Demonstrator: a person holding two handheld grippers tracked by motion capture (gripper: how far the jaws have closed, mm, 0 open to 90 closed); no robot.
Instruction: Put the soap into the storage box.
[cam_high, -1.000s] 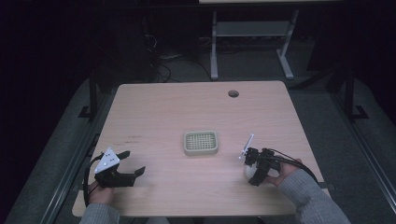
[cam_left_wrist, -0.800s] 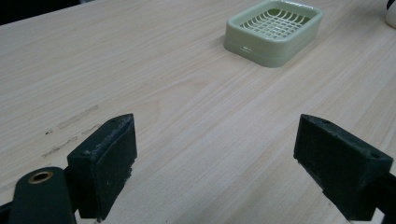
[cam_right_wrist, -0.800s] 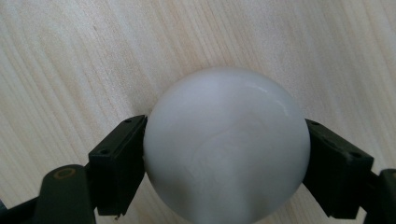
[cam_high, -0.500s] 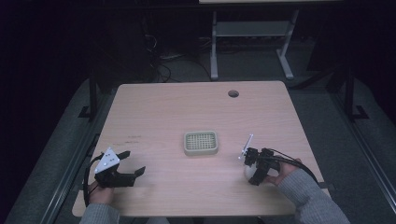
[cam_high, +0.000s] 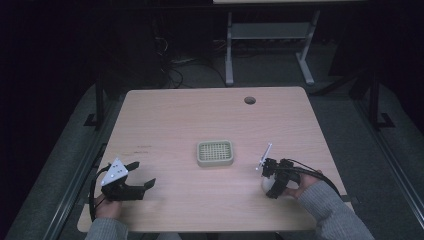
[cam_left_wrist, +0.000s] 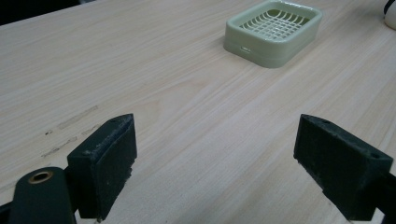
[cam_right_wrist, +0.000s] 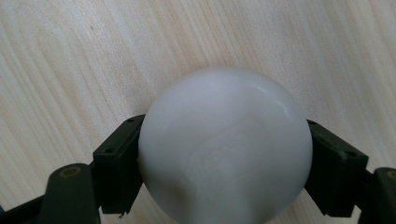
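A smooth white rounded object, like a bar of soap, sits between the jaws of my right gripper, which press on both its sides just above the table. From above, the right gripper is at the table's front right, with the white soap partly hidden under it. A pale green soap dish with a grid insert stands in the middle of the table, and it lies ahead in the left gripper view as the soap dish. My left gripper rests at the front left, open and holding nothing.
The wooden table has a round cable hole near its far right. A faint scuff mark lies left of the dish. A metal stand and cables lie on the dark floor beyond the table.
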